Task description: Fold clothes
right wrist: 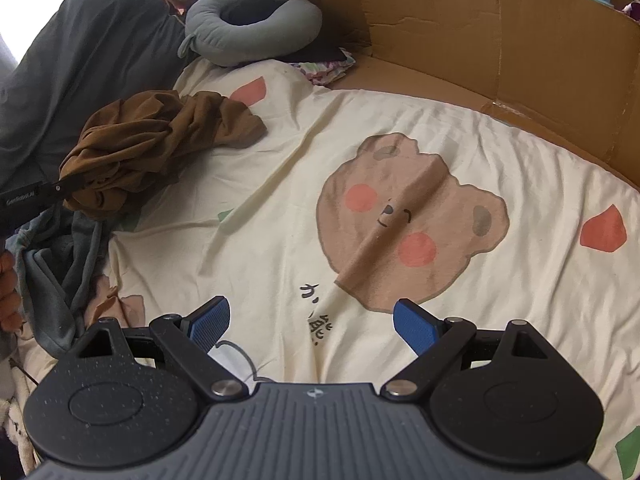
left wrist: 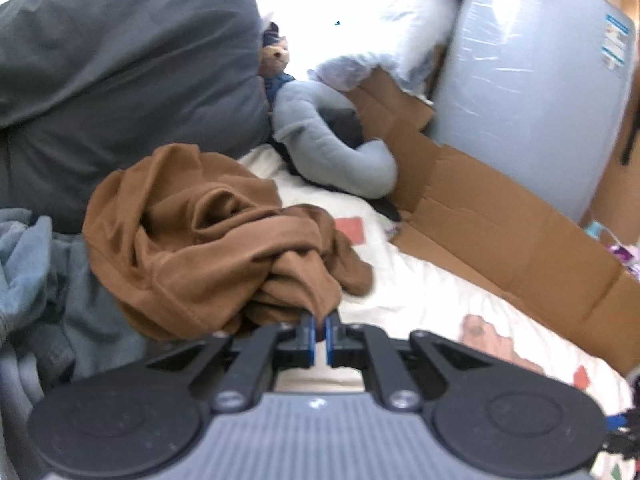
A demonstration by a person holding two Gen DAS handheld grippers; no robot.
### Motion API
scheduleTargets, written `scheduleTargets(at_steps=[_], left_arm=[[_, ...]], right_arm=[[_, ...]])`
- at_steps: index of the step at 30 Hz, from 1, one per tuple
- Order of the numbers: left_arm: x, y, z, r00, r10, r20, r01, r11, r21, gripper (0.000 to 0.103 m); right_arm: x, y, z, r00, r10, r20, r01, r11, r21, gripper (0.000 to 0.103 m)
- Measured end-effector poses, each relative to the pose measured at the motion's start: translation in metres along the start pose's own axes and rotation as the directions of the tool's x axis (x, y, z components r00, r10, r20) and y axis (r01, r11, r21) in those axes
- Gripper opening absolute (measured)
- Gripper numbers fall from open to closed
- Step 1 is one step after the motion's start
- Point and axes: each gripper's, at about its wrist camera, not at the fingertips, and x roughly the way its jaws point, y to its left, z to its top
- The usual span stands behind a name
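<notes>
Nearest on the bed, the right gripper hangs with its blue fingers spread wide over the bear-print sheet, gripping nothing. Toward the sheet's left edge, the left gripper is clenched on a fold of the brown garment, a crumpled, twisted heap. Beyond it lie a grey pillow and a neck pillow.
</notes>
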Motion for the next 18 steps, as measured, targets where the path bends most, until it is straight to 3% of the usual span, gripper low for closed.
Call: scheduleTargets(at_steps=[9,18], left_arm=[[-0.031,-0.037,-0.039,0.987,-0.123,-0.107,0.122,0.992,-0.014,0.004],[-0.038,-0.075,-0.078,0.934,-0.260,-0.243,0.266,0.964,-0.009,0.004]], right_arm=[[-0.005,0.022,-0.009,0.996,0.094,-0.007,-0.094,0.995,-0.024,0.092],[-0.011,0.036,-0.024,0.988,0.153,-0.028,-0.154,0.987,-0.043,0.092]])
